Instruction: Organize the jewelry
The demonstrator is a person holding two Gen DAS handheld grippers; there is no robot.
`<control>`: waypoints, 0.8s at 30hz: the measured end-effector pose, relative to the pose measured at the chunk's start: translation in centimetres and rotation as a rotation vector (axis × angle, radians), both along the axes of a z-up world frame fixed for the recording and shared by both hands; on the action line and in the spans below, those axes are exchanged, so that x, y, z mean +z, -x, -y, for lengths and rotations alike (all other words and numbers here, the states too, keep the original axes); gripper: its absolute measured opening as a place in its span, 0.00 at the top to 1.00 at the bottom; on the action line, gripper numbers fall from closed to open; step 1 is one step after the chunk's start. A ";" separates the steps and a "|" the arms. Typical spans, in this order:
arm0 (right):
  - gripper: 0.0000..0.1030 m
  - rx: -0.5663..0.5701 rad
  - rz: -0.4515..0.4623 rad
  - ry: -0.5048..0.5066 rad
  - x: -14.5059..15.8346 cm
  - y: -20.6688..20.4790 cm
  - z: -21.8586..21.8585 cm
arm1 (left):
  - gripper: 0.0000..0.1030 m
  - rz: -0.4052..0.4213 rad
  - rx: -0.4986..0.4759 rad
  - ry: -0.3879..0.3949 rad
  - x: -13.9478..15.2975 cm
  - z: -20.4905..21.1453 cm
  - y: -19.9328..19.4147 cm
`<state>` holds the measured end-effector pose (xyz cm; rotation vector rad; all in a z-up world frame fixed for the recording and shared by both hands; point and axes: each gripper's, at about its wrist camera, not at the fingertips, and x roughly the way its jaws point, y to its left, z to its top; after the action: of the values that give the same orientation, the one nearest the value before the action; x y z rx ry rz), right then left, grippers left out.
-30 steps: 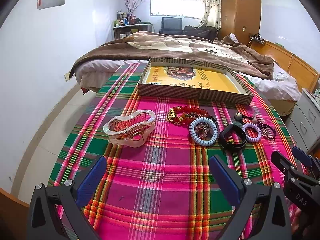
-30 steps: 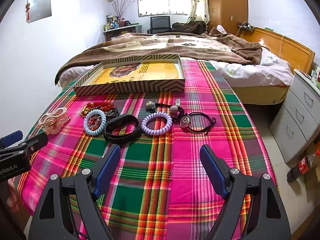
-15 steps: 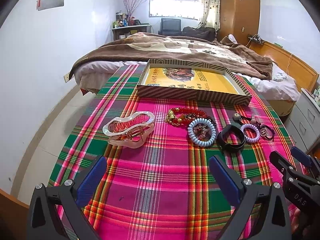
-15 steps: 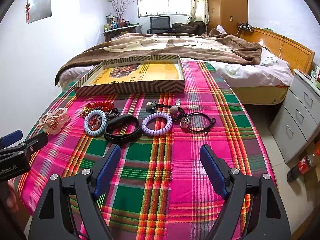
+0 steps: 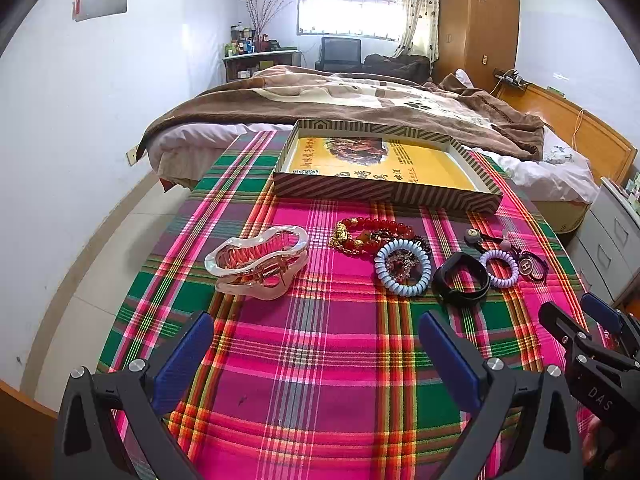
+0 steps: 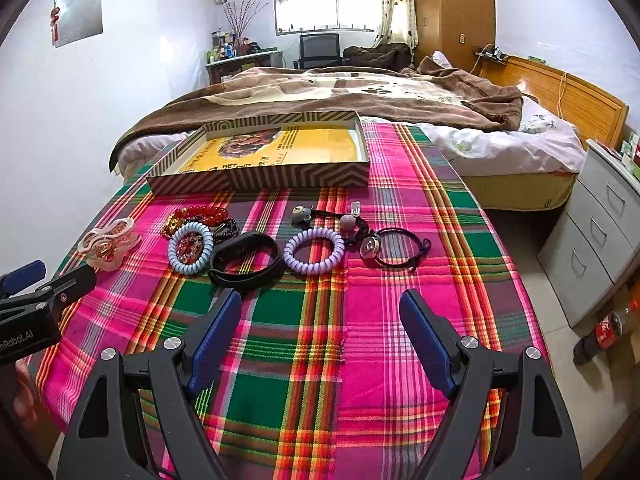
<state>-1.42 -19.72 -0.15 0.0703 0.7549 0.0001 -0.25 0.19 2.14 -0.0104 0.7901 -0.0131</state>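
— Both of your grippers, left gripper [image 5: 316,354] and right gripper [image 6: 320,330]: how do the jaws stand?
— Wide apart, holding nothing, above the plaid tabletop [image 6: 400,360].
— Your jewelry?
— Translucent pink claw clip [image 5: 258,262], pale-blue coil band [image 5: 402,266] and lilac coil band [image 6: 314,250] lie before the striped cardboard tray [image 6: 260,178].

White walls [image 5: 80,92]; bed [image 5: 360,104] (brown blanket); bright window [image 5: 348,16].

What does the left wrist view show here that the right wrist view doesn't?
Only the left wrist view shows the open left gripper head-on, with the hair claw close in front. Only the right wrist view shows the open right gripper head-on, plus a cola bottle on the floor by the drawers. Both show the striped box, the hair ties and bracelets, and the bed.
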 end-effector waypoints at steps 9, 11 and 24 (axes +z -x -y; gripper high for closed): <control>0.21 0.027 0.008 0.000 0.2 -0.5 -0.4 | 0.00 0.019 -0.061 0.057 0.1 -1.7 -0.3; 0.21 0.055 0.023 0.000 0.4 -0.9 -0.8 | 0.00 0.029 -0.059 0.065 0.2 -3.1 -0.5; 0.40 0.230 -0.046 -0.016 -0.9 -7.4 -5.2 | 0.00 0.007 -0.028 0.012 -0.4 -8.5 -2.8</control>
<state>5.93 -14.50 -1.04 -0.0017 0.8055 0.2244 2.57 8.66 1.79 -0.0109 0.7833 -0.0449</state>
